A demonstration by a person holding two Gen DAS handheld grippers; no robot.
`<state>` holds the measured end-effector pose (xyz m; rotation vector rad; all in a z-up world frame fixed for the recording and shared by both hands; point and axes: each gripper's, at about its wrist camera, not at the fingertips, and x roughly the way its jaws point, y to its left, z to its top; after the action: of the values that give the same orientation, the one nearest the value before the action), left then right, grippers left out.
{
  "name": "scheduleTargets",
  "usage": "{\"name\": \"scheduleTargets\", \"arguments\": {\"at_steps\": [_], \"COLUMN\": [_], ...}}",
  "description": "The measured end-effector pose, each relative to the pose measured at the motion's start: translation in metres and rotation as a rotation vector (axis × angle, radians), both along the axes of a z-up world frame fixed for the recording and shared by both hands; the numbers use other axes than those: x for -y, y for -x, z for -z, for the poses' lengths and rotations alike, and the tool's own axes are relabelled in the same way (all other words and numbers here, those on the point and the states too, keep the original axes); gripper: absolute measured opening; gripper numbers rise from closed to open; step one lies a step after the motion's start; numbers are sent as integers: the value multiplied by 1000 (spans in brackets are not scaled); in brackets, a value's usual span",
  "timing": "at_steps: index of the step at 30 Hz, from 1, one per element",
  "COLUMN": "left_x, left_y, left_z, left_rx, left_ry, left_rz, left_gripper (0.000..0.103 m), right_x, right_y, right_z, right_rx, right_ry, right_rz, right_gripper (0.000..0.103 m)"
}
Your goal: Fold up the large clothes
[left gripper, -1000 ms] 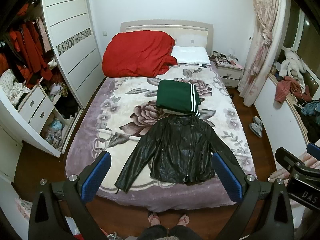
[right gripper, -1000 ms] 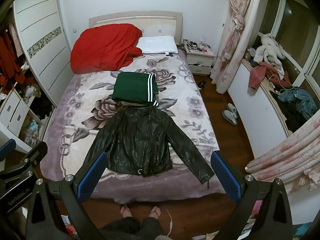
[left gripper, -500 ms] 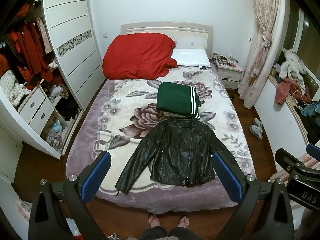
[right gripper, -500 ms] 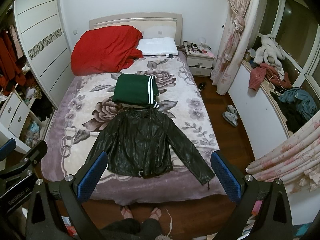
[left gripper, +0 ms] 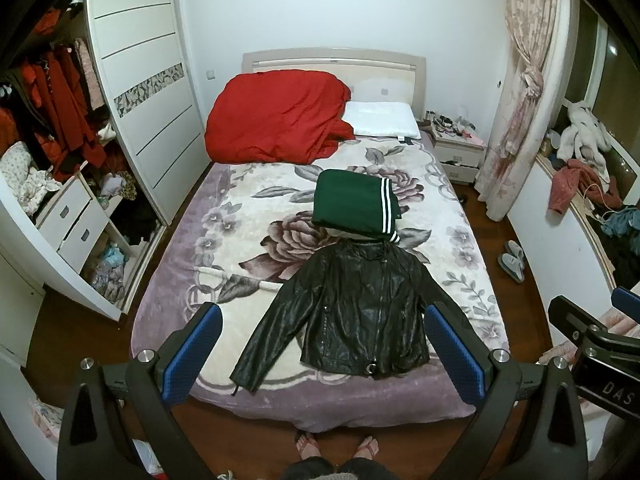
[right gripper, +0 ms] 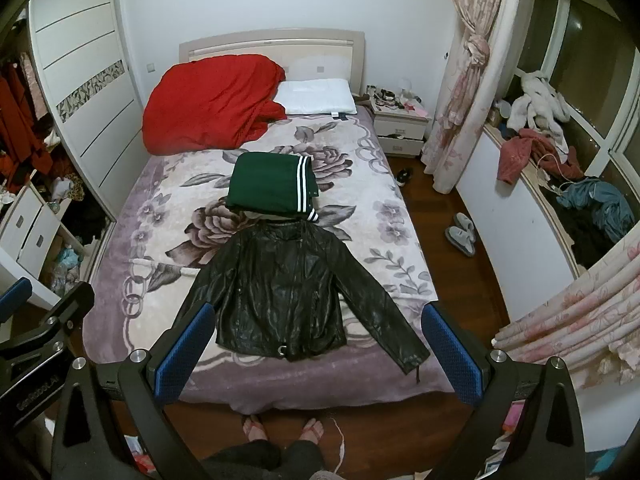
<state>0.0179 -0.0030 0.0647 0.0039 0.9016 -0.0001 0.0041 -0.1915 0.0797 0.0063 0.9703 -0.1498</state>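
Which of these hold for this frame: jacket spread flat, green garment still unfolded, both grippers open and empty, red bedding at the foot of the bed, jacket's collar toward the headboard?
1. The black leather jacket lies spread flat on the bed, sleeves out. True.
2. The green garment is unfolded. False: it is folded into a neat block beyond the jacket's collar.
3. The left gripper and right gripper are open and hold nothing. True.
4. The red bedding is heaped at the foot of the bed. False: it sits at the headboard end, beside the white pillow.
5. The jacket's collar points toward the headboard. True.
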Motion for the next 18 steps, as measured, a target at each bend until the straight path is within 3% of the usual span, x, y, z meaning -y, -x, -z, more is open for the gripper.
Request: {"name": "scheduleTargets", "arguments": {"at_steps": [11,15,18], "left_x": [-4,-10,-16], "left_y": [-6,-25,-35], "left_z": [-1,1,18], "left_rx": [7,-7,-3], "left_ry": [4,11,5], "left_rz": [0,14,18], "left_gripper": [103,103,103], "right_x": [-1,-9,-14], "right_y": [4,-9,-22], "right_z": [3,3,8], "right_rx": [2,-7,-21], "right_ry": [-2,1,-8], "right_rz": [2,7,22], "right_gripper": [103,103,103]}}
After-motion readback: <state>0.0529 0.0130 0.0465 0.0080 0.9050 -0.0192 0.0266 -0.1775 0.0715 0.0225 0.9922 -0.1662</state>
